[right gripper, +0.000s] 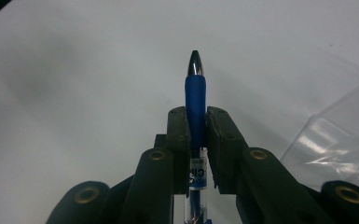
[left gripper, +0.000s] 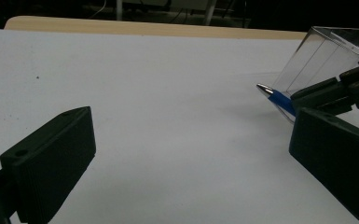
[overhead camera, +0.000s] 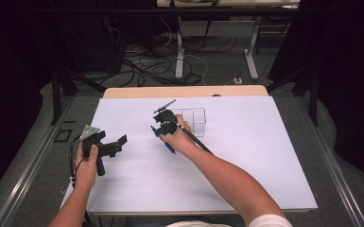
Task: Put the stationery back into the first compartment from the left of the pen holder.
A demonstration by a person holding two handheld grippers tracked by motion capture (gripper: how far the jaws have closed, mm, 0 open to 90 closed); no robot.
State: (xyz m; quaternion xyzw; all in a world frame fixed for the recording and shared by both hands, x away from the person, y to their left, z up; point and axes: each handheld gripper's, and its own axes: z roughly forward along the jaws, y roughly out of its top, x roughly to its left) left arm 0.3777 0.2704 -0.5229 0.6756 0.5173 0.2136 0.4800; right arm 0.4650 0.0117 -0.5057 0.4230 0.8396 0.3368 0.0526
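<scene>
Near the middle of the white surface (overhead camera: 246,161), your right gripper (overhead camera: 163,130) has its fingers closed tight on a blue pen (overhead camera: 169,146). Right gripper view shows it best: the pen (right gripper: 195,100) sits pinched btwn the two black fingers (right gripper: 179,135), blue grip section and silver tip sticking out past them, clear barrel w/ a printed label running back toward the gripper body. Pen is lifted off the surface, nothing under the tip but white sheet. In the high view its long end slants down & toward you below the hand.

Just behind your right hand (overhead camera: 182,137) stands a clear plastic box (overhead camera: 193,120), open at the top, close to the far edge of the sheet. From the left gripper view that box (left gripper: 326,56) looks tilted bc the camera is rolled; the pen tip (left gripper: 265,88) shows just in front of it, w/ the right gripper's black parts right beside.

Your left gripper (overhead camera: 118,144) is well apart from all this, at the left edge of the sheet, held above the surface in your left hand (overhead camera: 87,165). Its fingers (left gripper: 51,158) stand wide open w/ nothing btwn them, just bare sheet.

Beyond the sheet a strip of wooden tabletop (overhead camera: 184,91) shows at the far side.
</scene>
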